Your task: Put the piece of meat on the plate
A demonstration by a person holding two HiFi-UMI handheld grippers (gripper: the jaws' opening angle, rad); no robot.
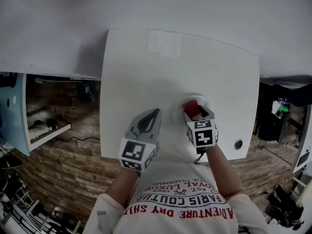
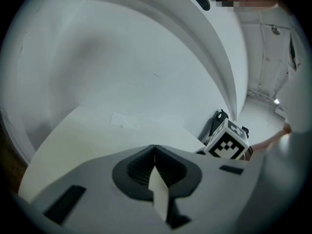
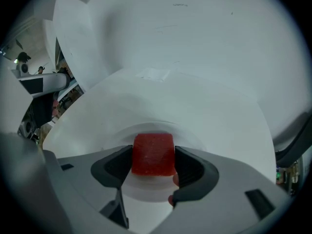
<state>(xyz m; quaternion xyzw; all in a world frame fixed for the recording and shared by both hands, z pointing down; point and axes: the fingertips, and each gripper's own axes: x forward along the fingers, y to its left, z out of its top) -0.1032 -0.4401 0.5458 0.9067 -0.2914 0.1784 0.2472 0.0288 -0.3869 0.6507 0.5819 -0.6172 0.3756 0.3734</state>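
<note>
— Where is the small red cube of meat (image 3: 153, 154) (image 1: 191, 108)?

— It sits between the jaws of the right gripper (image 3: 152, 165) (image 1: 195, 110). The two dark pads press on its left and right faces, so the jaws are pinching it. Its top and front faces are in plain sight.

— And the plate?

— The round white plate (image 3: 146, 185) (image 1: 177, 114) lies directly beneath the cube, on the white square counter with rounded corners (image 1: 146, 67) (image 3: 209, 111). In the head view it sits toward the near right part of the counter. The meat is over the plate's middle. Whether its underside touches the plate, I cannot tell.

— What about the other side?

— The left gripper (image 1: 155, 113) (image 2: 155, 155) is over the counter (image 2: 97, 130), just left of the plate and apart from it. Its jaws are pressed together at the tips, with nothing between them. Its own view shows only bare white counter ahead, and off to the right the right gripper's black-and-white marker cube (image 2: 226, 144).

— Anything else on the counter?

— A faint pale rectangular patch (image 1: 163, 43) near the far edge, well apart from the plate. Beside the counter there is wood-patterned flooring (image 1: 63, 169), and at the bottom of the head view the person's white T-shirt with red lettering (image 1: 183, 204).
</note>
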